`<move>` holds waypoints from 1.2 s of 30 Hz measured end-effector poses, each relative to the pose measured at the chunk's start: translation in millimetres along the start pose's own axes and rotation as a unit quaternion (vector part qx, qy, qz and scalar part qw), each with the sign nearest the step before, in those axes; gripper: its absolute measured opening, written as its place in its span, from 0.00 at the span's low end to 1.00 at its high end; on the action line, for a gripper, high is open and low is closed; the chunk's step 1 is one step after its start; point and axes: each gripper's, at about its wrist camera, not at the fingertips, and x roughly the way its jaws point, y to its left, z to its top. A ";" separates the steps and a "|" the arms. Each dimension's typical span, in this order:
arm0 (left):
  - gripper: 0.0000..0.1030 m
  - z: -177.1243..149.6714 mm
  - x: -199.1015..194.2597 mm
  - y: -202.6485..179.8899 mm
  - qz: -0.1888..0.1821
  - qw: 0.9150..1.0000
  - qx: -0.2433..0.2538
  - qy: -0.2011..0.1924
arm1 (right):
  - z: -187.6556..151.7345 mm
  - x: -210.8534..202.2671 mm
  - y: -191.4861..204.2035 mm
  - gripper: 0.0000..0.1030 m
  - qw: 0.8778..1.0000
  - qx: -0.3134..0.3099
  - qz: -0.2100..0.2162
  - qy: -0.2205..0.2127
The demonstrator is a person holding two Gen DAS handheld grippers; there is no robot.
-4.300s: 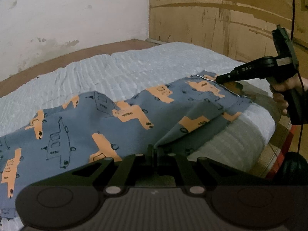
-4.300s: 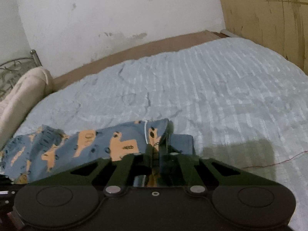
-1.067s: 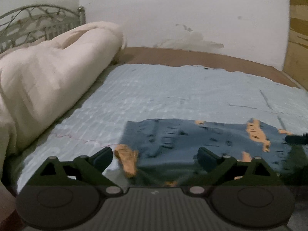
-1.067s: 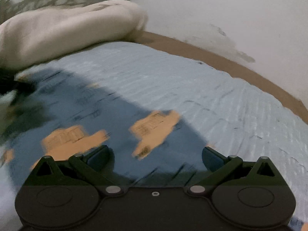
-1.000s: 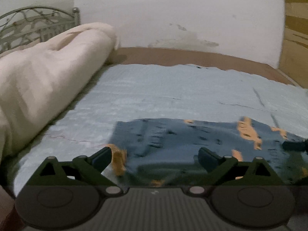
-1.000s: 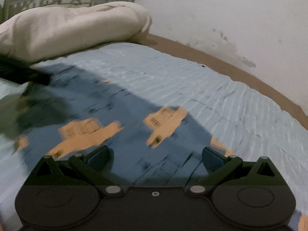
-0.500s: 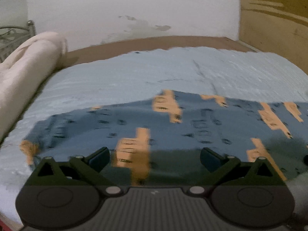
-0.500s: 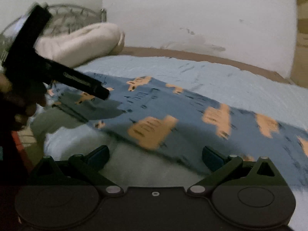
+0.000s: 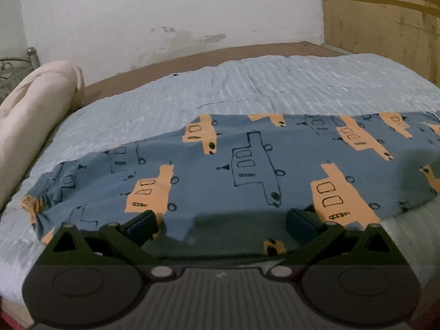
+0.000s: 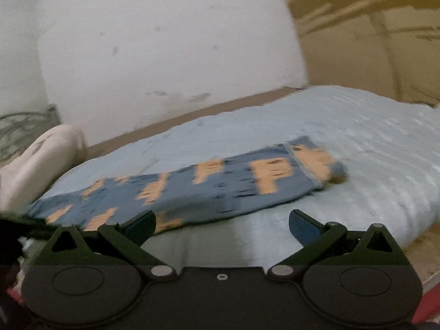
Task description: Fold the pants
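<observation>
While we hold both tools low at the near edge of the bed, the readout goes like this:

Pants: pants (image 9: 247, 165) lie flat and lengthwise across the blue bedspread (image 9: 247, 82), along its near side; blue fabric w/ orange and outlined vehicle prints.
Pants ends: from the left wrist cam we see a bunched orange-trimmed end at the left; right wrist cam shows a stitched hem end (image 10: 310, 162) on the right, blurry.
Left gripper: left gripper (image 9: 222, 221) has its jaws spread wide, nothing between them; tips sit over the near edge of the pants, contact we can't tell.
Right gripper: right gripper (image 10: 222, 221) also wide apart and empty-handed; left tip overlaps the near pants edge in view, right tip over bare bedspread.
Blanket: rolled cream blanket (image 9: 30, 110) at the left end of the bed, apart from the pants.
Bg: white scuffed wall (image 9: 165, 8) behind, wooden panel (image 9: 385, 22) at right, bit of metal headboard (image 10: 24, 126) far left.
Focus: right wrist view is smeared, so fine detail there is a no-go.
</observation>
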 end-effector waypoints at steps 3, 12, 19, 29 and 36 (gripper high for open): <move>0.99 5.4 -1.2 -5.8 0.018 1.000 -0.010 -0.008 | 4.7 7.9 -17.8 0.99 0.999 0.034 -0.004 -0.003; 0.99 28.1 8.5 -47.3 -0.032 0.999 -0.008 -0.017 | 23.8 45.3 -37.5 0.99 0.995 0.085 -0.018 0.043; 0.99 49.5 20.3 -91.0 -0.113 0.993 -0.017 -0.025 | 22.9 45.7 -51.0 0.97 0.984 0.176 -0.029 -0.023; 0.99 53.7 40.2 -113.1 -0.119 0.993 -0.007 0.007 | 22.0 36.7 -71.9 0.53 0.970 0.227 -0.055 -0.071; 0.99 63.7 41.2 -102.3 -0.154 0.987 -0.031 0.018 | 27.1 37.7 -72.1 0.15 0.975 0.190 -0.089 -0.067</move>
